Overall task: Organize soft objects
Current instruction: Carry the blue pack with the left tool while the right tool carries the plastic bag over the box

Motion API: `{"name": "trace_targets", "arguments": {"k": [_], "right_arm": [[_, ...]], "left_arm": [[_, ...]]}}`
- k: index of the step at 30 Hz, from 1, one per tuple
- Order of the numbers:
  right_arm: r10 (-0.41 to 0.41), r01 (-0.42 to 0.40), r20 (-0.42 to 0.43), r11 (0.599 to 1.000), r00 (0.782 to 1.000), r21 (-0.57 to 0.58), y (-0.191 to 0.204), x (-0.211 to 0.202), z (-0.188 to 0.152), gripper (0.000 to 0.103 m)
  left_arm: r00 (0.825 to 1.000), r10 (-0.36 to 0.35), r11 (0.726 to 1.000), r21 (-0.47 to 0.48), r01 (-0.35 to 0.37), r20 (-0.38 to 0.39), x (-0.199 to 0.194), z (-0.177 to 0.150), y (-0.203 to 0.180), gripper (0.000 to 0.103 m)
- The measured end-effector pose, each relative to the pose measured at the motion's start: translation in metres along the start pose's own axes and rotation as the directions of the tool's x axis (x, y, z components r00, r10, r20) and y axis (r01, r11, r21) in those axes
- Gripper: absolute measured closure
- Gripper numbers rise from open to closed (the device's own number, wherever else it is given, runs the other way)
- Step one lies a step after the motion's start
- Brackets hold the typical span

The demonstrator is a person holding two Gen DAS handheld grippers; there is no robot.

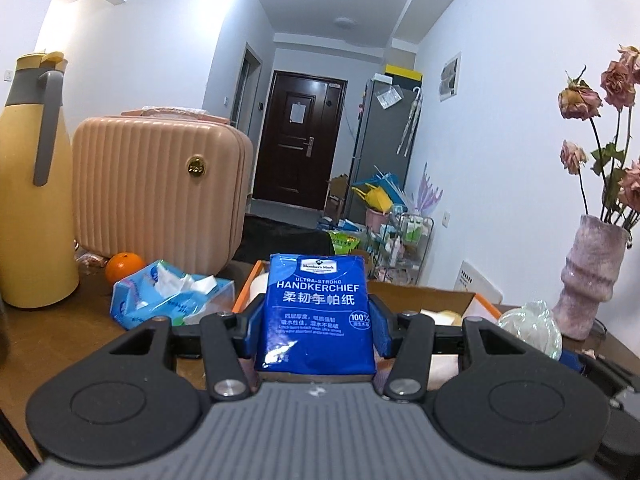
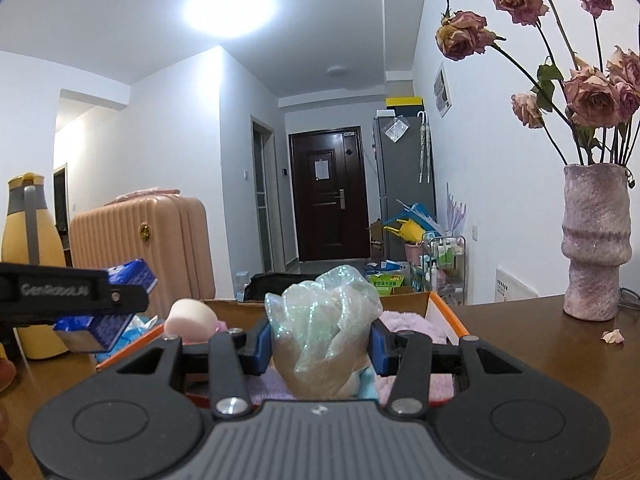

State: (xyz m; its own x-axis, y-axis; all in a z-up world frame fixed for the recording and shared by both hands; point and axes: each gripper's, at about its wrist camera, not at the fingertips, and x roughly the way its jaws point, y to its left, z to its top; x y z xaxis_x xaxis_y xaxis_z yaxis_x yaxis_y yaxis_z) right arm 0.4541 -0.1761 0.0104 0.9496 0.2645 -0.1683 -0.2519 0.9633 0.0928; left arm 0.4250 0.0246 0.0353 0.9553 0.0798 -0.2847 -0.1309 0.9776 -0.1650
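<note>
My left gripper (image 1: 316,330) is shut on a blue handkerchief tissue pack (image 1: 317,312), held upright above the table in front of an orange-edged cardboard box (image 1: 468,300). From the right wrist view that same pack (image 2: 120,312) shows at the left, in the left gripper (image 2: 100,304). My right gripper (image 2: 320,344) is shut on a crumpled iridescent plastic bag (image 2: 324,320), held over the box (image 2: 444,308). Inside the box lie a pink fluffy towel (image 2: 412,320) and a pale pink roll (image 2: 190,318).
An open blue tissue packet (image 1: 172,294), an orange (image 1: 125,266), a yellow jug (image 1: 34,216) and a pink ribbed case (image 1: 160,184) stand on the wooden table at the left. A purple vase (image 2: 596,244) with dried roses stands at the right; a petal (image 2: 613,336) lies nearby.
</note>
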Motion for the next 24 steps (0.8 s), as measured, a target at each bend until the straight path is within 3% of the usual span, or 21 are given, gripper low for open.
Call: {"name": "trace_targets", "arguments": {"k": [24], "right_arm": [[-0.022, 0.022, 0.004, 1.000, 1.000, 0.001, -0.004, 0.068, 0.005, 0.057]], "left_arm": [[0.999, 0.036, 0.999, 0.005, -0.036, 0.014, 0.077, 0.012, -0.021, 0.050]]}}
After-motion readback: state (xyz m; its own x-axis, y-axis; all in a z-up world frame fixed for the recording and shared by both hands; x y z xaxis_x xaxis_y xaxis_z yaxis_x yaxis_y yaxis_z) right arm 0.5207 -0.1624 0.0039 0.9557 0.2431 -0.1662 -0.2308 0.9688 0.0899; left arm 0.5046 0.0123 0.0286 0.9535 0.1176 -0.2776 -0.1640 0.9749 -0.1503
